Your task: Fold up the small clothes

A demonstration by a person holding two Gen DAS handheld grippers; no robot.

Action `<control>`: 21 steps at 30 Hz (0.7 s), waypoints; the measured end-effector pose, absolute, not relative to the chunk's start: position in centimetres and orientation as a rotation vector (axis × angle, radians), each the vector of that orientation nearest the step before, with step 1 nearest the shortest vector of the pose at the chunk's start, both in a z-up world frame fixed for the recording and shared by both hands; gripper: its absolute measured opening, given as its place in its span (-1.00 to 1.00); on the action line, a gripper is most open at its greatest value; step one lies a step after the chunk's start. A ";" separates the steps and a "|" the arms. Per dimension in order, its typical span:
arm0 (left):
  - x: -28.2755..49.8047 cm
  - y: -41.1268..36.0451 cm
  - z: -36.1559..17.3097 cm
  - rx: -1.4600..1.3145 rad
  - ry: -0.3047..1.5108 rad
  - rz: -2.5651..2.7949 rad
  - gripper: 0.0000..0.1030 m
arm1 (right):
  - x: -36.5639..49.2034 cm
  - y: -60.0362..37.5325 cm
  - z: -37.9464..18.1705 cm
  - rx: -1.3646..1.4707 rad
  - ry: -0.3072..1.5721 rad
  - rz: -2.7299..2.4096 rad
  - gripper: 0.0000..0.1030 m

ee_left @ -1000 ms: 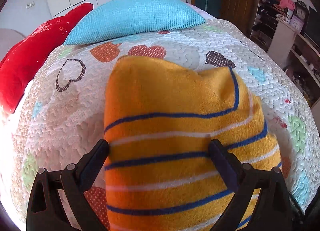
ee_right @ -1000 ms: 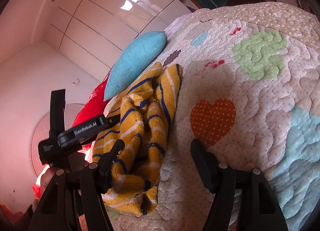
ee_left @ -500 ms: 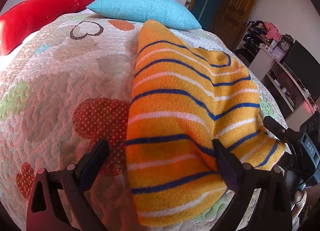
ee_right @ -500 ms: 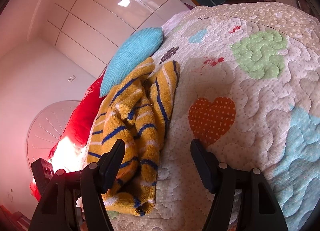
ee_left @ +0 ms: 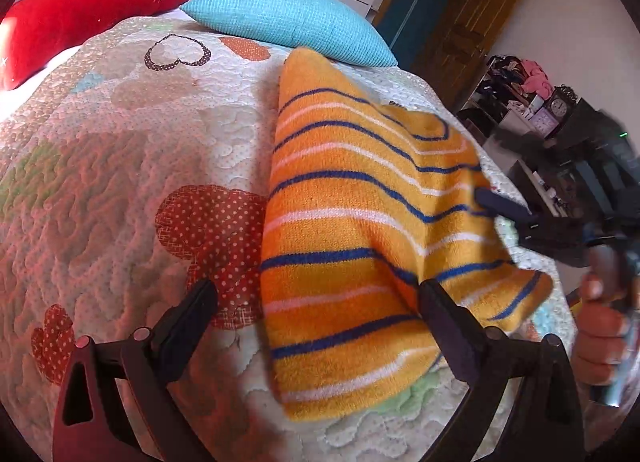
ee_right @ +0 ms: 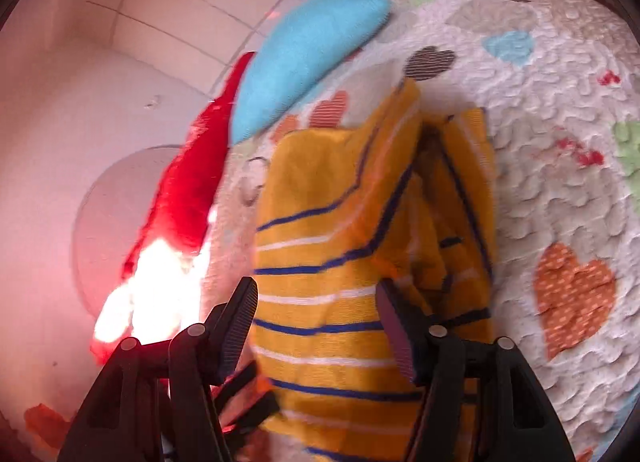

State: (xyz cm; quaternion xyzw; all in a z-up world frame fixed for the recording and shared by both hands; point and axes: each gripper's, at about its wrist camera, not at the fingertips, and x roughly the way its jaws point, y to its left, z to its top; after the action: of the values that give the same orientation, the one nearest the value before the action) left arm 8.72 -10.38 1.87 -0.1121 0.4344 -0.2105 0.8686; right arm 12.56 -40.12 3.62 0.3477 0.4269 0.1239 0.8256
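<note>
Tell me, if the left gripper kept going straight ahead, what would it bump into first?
Probably the striped yellow garment lying between the left gripper fingers, with the quilt under it; depth is hard to judge.

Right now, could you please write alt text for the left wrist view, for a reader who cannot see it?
An orange striped cloth lies on a heart-patterned quilt, between the wide-open jaws of the left gripper. The right gripper grips the cloth's right edge. A blue pillow and a red pillow lie behind.
</note>
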 end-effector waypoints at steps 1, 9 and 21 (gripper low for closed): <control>8.3 -9.7 2.8 -0.234 0.887 -0.444 0.94 | 12.8 -40.8 3.1 0.677 0.919 0.168 -0.48; 7.8 -8.2 4.7 -0.062 0.863 -0.434 0.94 | 6.9 -43.6 5.8 0.566 0.769 -0.055 0.16; 8.7 -8.1 3.3 -0.080 0.964 -0.415 0.94 | 4.3 -43.0 2.3 0.585 0.871 0.064 0.37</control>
State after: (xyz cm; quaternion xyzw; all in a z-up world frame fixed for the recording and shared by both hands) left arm 8.70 -8.13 3.34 -0.0384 0.4600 -0.1981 0.8647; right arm 4.30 -43.04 2.33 0.2792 0.4159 0.0305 0.8650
